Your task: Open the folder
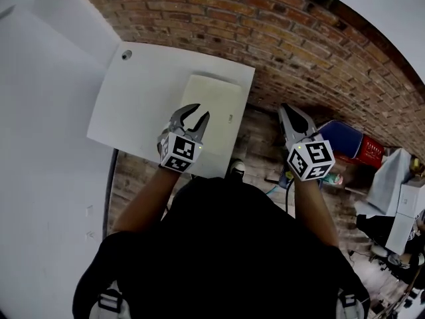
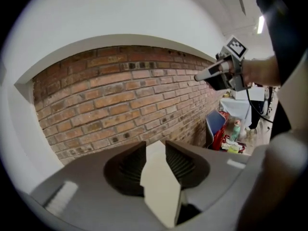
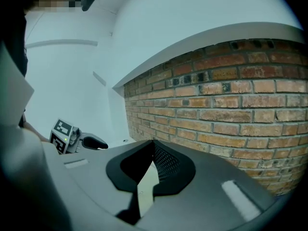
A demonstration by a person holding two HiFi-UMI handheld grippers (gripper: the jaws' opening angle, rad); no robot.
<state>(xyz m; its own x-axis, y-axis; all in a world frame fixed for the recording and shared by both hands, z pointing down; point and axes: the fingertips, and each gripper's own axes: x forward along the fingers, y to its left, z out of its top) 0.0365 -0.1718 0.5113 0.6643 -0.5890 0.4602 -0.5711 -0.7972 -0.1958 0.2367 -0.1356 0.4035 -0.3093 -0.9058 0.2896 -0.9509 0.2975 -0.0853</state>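
The folder (image 1: 214,102) is lying flat on the white worktop (image 1: 143,95), toward its right edge. Its near end is disappearing behind my left tool (image 1: 202,110) and my dark top, so I am not seeing where it finishes. In the left gripper view a pale shape is showing in the gap between the jaws, and I am not able to tell whether that is the folder or the worktop under it.

A small round fitting (image 1: 126,55) is sitting near the worktop's far left corner, well apart from the folder. Brickwork (image 1: 279,38) is running behind and to the right of the worktop. Farther right, a blue thing (image 1: 340,138) and a red thing (image 1: 372,150) are crowding together, too blurred for me to name.

My left tool is hanging over the folder's near part, pointing away from me and somewhat downward, with its jaws standing partly apart and pressing on nothing. My right tool (image 1: 287,111) is hovering off the worktop's right edge, over the brickwork, with its jaws meeting at the tips and holding nothing. Both my forearms are reaching forward, bare.
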